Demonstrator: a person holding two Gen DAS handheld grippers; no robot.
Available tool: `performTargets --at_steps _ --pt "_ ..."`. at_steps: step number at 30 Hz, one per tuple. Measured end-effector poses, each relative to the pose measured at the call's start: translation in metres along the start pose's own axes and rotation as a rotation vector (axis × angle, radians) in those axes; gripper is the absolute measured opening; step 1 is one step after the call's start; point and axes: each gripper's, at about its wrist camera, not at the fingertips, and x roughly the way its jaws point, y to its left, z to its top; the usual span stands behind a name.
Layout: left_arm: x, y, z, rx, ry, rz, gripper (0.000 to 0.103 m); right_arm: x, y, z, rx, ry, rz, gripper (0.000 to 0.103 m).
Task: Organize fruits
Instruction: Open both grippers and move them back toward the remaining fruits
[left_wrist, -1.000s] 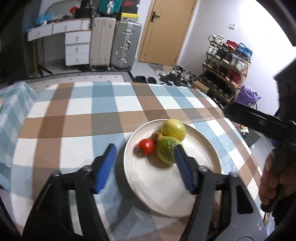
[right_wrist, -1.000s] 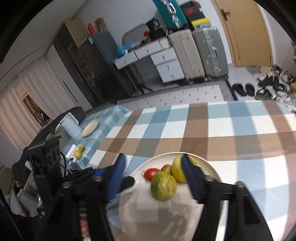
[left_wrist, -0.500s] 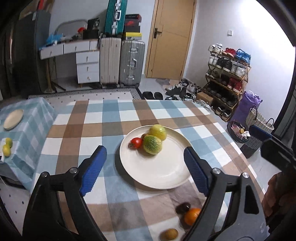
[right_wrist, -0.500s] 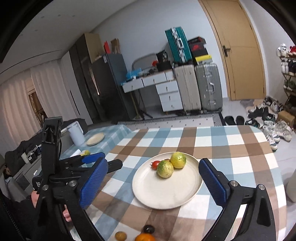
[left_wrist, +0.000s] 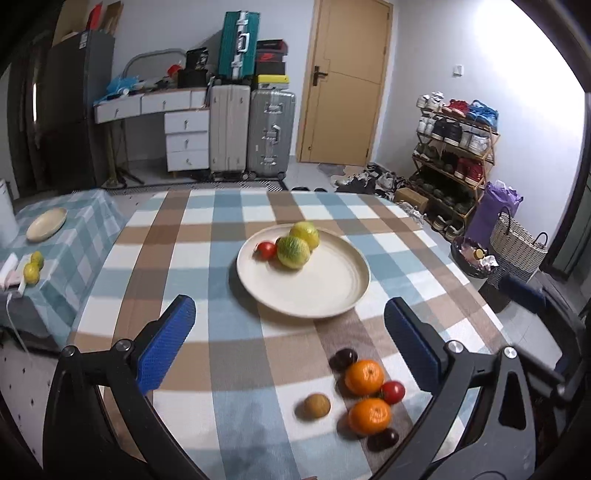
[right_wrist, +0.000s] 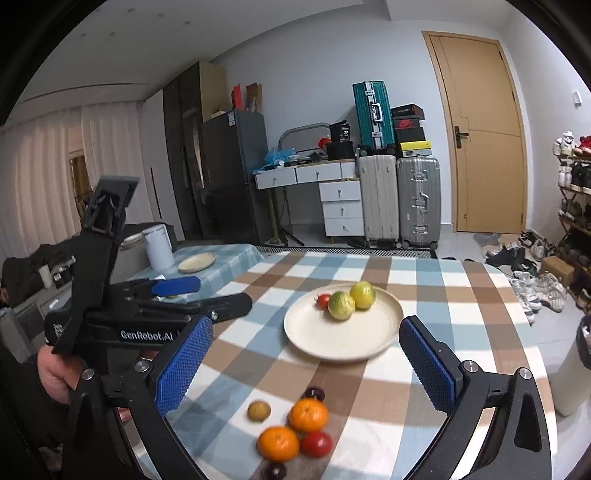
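While both grippers hover empty, loose fruit waits on the checked tablecloth (left_wrist: 229, 373) near the plate (left_wrist: 332, 295).
Left gripper (left_wrist: 288, 339) and right gripper (right_wrist: 306, 354) have just been spreading wide, nothing between them. Oranges (left_wrist: 364, 376) look firm and round, apt to roll; the soft tomato (left_wrist: 392, 391) probably wants a light pinch across its middle.

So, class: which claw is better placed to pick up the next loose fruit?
Probably right: the loose fruit sits between its open claw. In the left view it lies toward the left claw's right finger.
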Motion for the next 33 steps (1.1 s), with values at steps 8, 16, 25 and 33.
performTargets --at_steps 8,16,25,33 --pt "-0.004 0.007 -0.038 -0.006 0.025 0.008 0.102 -0.014 0.000 -0.042 0.045 0.067 -0.017 0.103" --pt "-0.001 0.022 -0.081 -0.019 0.075 0.024 0.102 -0.006 0.009 -0.082 0.070 0.171 0.010 0.103" --pt "-0.005 0.040 -0.099 -0.025 0.104 0.043 0.102 0.019 0.028 -0.115 0.040 0.253 0.028 0.098" --pt "-0.007 0.048 -0.095 -0.034 0.097 0.055 0.102 0.044 0.025 -0.118 0.083 0.350 0.021 0.071"
